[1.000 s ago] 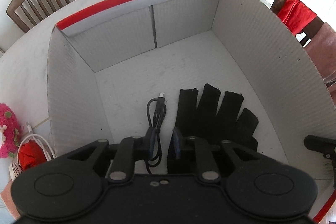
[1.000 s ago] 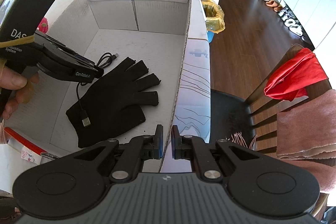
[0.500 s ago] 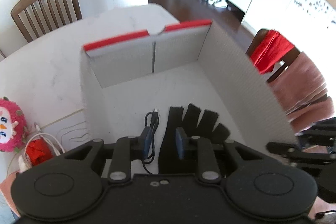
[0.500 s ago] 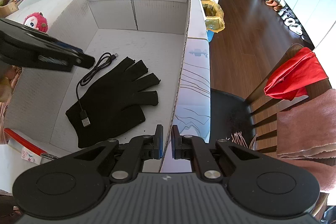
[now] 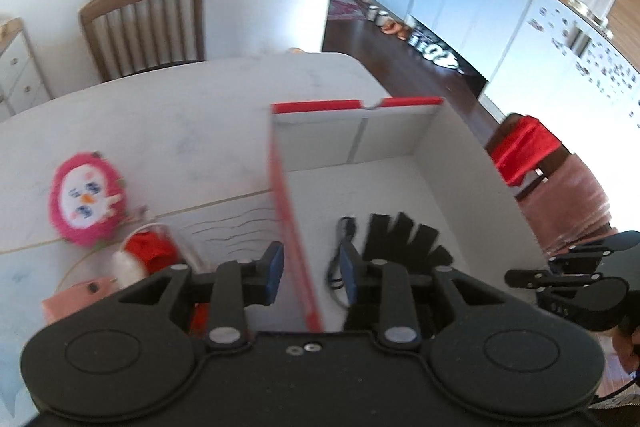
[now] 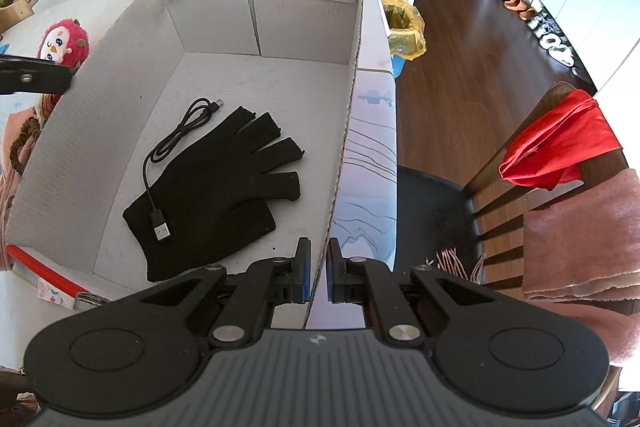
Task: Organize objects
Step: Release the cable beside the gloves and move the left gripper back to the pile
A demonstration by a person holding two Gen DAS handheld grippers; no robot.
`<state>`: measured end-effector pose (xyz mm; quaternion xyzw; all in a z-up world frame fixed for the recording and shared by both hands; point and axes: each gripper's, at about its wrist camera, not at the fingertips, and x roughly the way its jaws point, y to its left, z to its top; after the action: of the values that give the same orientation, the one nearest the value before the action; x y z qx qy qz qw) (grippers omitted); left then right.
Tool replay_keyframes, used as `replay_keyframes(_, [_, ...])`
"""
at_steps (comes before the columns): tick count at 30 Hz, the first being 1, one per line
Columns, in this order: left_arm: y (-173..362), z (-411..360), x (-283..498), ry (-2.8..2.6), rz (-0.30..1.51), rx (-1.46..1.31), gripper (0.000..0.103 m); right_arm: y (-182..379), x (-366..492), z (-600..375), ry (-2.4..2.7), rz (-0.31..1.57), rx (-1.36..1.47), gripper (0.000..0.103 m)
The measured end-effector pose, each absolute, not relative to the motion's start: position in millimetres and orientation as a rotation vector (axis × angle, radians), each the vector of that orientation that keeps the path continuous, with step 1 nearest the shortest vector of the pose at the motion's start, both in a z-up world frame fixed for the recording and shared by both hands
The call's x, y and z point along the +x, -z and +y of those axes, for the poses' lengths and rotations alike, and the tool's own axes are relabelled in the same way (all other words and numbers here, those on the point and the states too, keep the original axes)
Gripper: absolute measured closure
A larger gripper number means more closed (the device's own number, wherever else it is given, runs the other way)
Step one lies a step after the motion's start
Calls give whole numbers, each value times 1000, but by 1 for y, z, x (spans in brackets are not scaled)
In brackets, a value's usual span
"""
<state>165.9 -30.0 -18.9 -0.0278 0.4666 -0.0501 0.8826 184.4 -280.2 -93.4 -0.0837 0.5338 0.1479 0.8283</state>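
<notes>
With glove (image 6: 224,183) and cable (image 6: 176,143) boxed, the right gripper (image 6: 318,269) pinches the box (image 6: 340,155) wall – the left gripper (image 5: 308,273), empty and just opening, likely needs the plush toy (image 5: 86,205) beside the box next.

Glove (image 6: 224,187) and cable (image 6: 176,135) in box (image 6: 100,115)

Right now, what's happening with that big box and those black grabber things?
A person is tidying things into a large white cardboard box with red edges. A black fingerless glove and a black USB cable already lie on its floor. The right tool is shut on the box's side wall, steadying it. The left tool holds nothing; its jaws have just been opening, above the opposite wall. A pink plush toy and a red and white bundle wait on the white table outside.
</notes>
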Motion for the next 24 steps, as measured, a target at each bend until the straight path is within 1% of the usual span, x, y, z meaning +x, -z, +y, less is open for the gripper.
replay_keyframes(6, [14,5,145,22,950,-87,65,92,184,-279,-310,1137,-184,96])
replay_keyframes(13, [14,43,125,-75,944,-118,59,92,184,-281,-305,1145,-173,96])
replay_keyframes(16, [17,55,120,-106,947,-128,54,91,185,-282,-305,1150,-169,96])
replay_keyframes(19, [24,63,119,-132,949,-122,43,91,184,-282,-301,1150,-170,96])
replay_keyframes(21, [29,65,118,-144,948,-103,29,91,184,-281,-298,1152,-168,96])
replay_keyframes(22, [32,66,118,-146,948,-95,25,91,184,-281,-297,1153,-168,96])
replay_keyframes(23, [35,66,118,-146,947,-88,19,91,184,-281,-296,1154,-167,96])
replay_keyframes(24, [39,67,118,-143,947,-82,16,91,184,-281,-296,1156,-165,96])
